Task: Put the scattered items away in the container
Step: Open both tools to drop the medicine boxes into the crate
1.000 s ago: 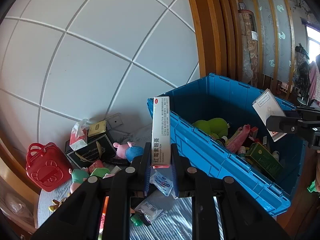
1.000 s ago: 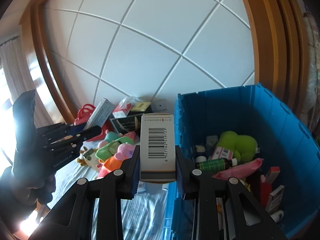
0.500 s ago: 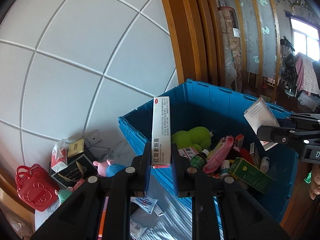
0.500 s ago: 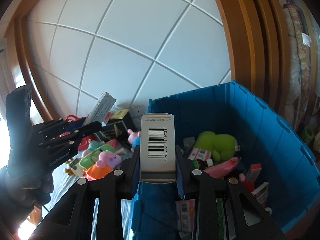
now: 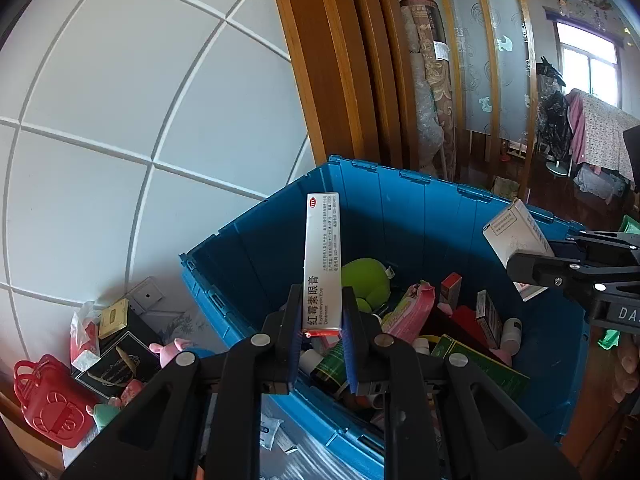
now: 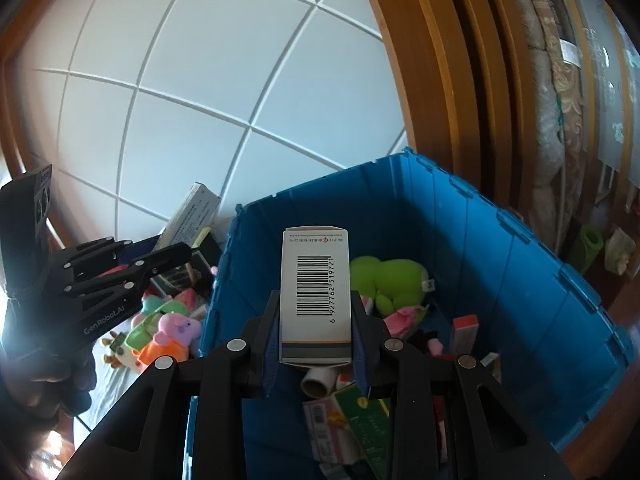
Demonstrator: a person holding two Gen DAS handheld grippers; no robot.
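My left gripper [image 5: 322, 312] is shut on a long white ointment box [image 5: 322, 256], held upright above the blue crate [image 5: 420, 208]. My right gripper [image 6: 315, 320] is shut on a white box with a barcode [image 6: 315, 280], held over the same blue crate [image 6: 500, 248]. The right gripper with its box [image 5: 516, 236] shows at the right of the left wrist view. The left gripper [image 6: 120, 268] with its ointment box [image 6: 192, 216] shows at the left of the right wrist view. The crate holds a green plush [image 6: 392, 276], bottles and several boxes.
On the table left of the crate lie a red toy basket [image 5: 48, 400], a black box [image 5: 116, 360], a tissue pack [image 5: 82, 336], pig figures [image 6: 176, 328] and small sachets [image 5: 272, 432]. A white panelled wall and a wooden frame stand behind.
Both grippers have moved right with their boxes, from over the table to above the crate's inside. Both are still shut on their boxes.
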